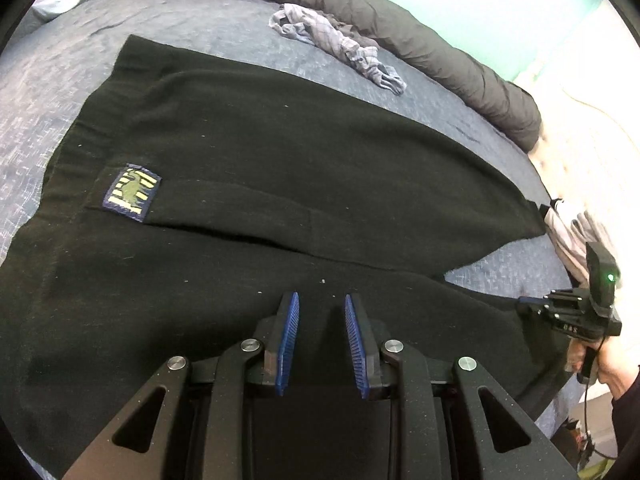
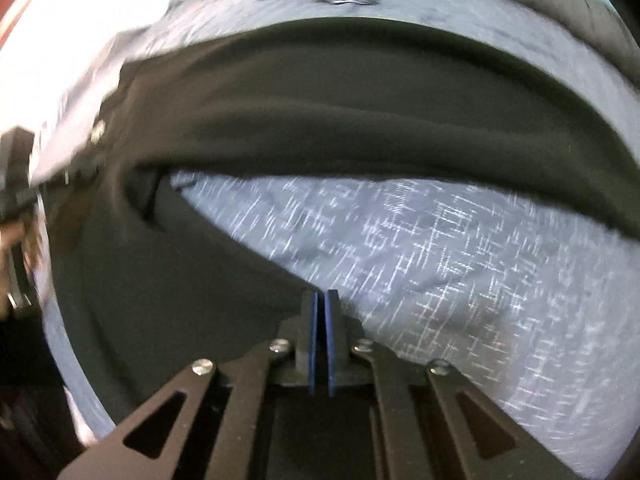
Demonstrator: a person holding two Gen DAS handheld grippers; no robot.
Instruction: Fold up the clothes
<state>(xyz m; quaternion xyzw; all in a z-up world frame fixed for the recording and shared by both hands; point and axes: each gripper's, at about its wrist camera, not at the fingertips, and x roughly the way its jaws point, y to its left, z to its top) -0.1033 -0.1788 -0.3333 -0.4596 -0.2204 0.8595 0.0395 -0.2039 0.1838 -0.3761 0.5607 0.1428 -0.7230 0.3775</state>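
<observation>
Here a black garment [image 1: 280, 168] is lying spread across the blue-grey patterned bed [image 1: 80, 64], with a blue and yellow label [image 1: 132, 192] showing on its left part and one long portion stretching toward the bed's right edge. The left gripper [image 1: 322, 312] is hovering over the garment's near edge, its blue-padded jaws standing apart with only dark cloth seen beneath the gap, pressing on nothing. The right gripper [image 2: 321, 300] is sitting at the garment's right border where the black cloth meets the bed, its jaws pressed together; whether a thin edge of fabric is pinched between them cannot be told. Beyond the garment, a crumpled plaid cloth [image 1: 340, 48] is lying beside a dark grey duvet [image 1: 400, 32] rolled along the bed's far side.
</observation>
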